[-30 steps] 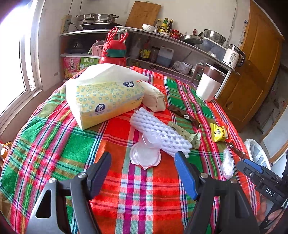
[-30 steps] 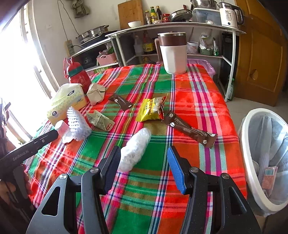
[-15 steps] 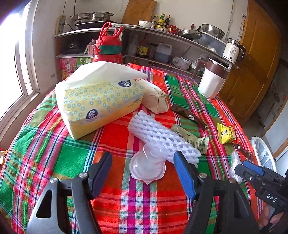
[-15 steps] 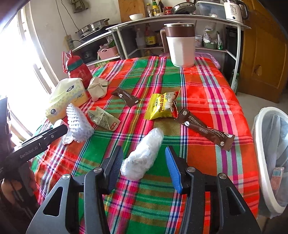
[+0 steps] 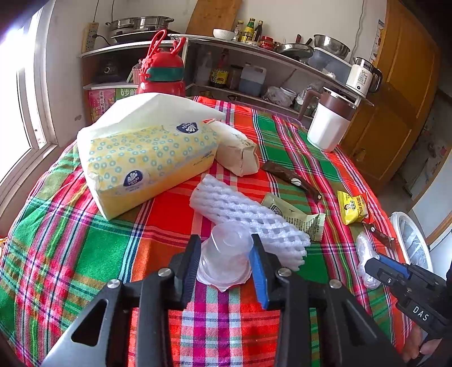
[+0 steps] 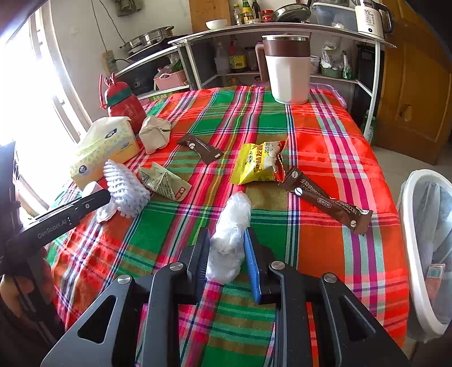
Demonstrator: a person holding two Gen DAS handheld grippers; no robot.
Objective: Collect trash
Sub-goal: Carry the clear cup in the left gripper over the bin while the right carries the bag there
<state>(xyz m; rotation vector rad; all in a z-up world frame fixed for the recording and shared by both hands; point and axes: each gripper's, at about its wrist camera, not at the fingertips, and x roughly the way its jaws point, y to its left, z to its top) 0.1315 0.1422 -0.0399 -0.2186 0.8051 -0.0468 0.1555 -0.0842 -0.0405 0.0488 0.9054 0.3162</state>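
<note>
Left gripper (image 5: 224, 255) closed on a clear plastic cup (image 5: 226, 254), lying mouth toward the camera, pinched across its wall so the flimsy shell does not slip. Just ahead and right of the fingers, touching the cup: white foam fruit netting (image 5: 248, 217).

Right gripper (image 6: 227, 248) clamped on a crumpled clear plastic bag (image 6: 230, 234), taken at the near end, probably for a clean lift off the plaid tablecloth (image 6: 325, 135). Ahead of it: a yellow snack packet (image 6: 258, 163) printed in Chinese, and a brown coffee stick (image 6: 325, 201). Off to the right, below table level: the white trash bin (image 6: 415, 254), likely destination.

Legible: "GenRoboAI" on the left tool, "DAS" on the right, "55" on the kettle (image 6: 370, 17).
</note>
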